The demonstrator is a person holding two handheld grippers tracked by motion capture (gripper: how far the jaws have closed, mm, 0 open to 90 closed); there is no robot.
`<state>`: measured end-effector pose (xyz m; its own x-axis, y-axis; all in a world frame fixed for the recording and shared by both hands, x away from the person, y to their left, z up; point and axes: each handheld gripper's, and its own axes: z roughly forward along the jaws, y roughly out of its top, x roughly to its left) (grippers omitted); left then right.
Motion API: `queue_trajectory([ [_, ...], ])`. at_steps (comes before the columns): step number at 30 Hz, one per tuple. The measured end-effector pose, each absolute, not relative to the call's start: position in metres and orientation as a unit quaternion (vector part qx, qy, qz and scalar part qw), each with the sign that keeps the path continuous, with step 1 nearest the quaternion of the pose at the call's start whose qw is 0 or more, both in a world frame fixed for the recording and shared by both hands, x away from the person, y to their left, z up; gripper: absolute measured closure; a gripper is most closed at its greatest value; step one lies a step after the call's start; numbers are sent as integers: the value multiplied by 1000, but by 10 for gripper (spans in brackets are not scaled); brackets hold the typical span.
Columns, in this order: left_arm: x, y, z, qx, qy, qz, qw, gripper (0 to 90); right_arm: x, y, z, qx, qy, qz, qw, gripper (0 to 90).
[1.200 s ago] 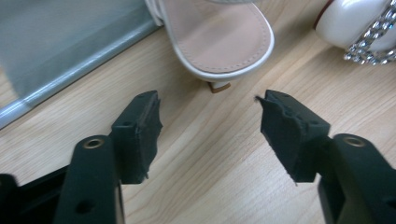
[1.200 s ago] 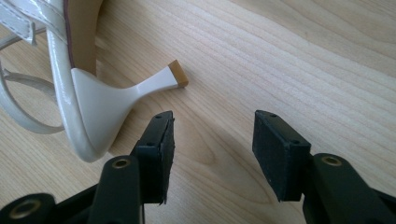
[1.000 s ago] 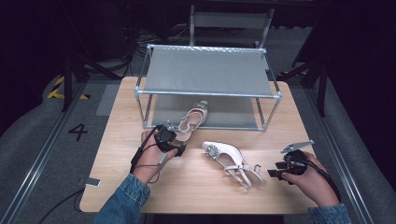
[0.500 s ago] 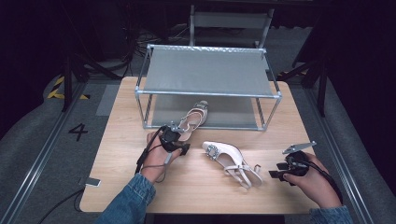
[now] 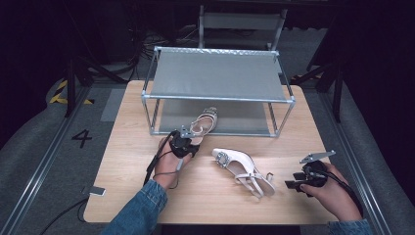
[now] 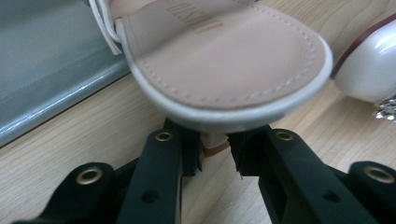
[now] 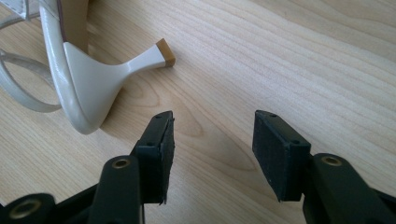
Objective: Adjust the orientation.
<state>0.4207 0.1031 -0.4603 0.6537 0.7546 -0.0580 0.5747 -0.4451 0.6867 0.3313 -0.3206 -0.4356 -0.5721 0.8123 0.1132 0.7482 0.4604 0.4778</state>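
A white slingback shoe rests with its toe on the lower shelf of the metal rack and its heel out over the table. My left gripper is behind that heel. In the left gripper view the jaws are shut on the thin heel stem under the shoe's tan insole. The second white shoe lies on its side mid-table, and its toe shows at the right edge there. My right gripper stands open a little right of that shoe, with its jaws apart near the heel.
The rack has a grey top shelf and a grey lower shelf, and stands at the back of the wooden table. A small flat device lies at the table's front left edge. Dark floor surrounds the table.
My left gripper has moved forward and a little right, up to the heel of the shoe at the rack. The right gripper and the second shoe have hardly moved.
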Motion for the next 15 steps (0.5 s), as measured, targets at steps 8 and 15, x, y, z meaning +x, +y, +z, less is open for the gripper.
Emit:
queue_trajectory([
  [8,420,95,-453,838,399,127,349,765,328,-324,-437,462,851,242,65,495],
  [15,424,86,-445,839,389,109,364,767,327,-323,-440,463,851,238,62,496],
])
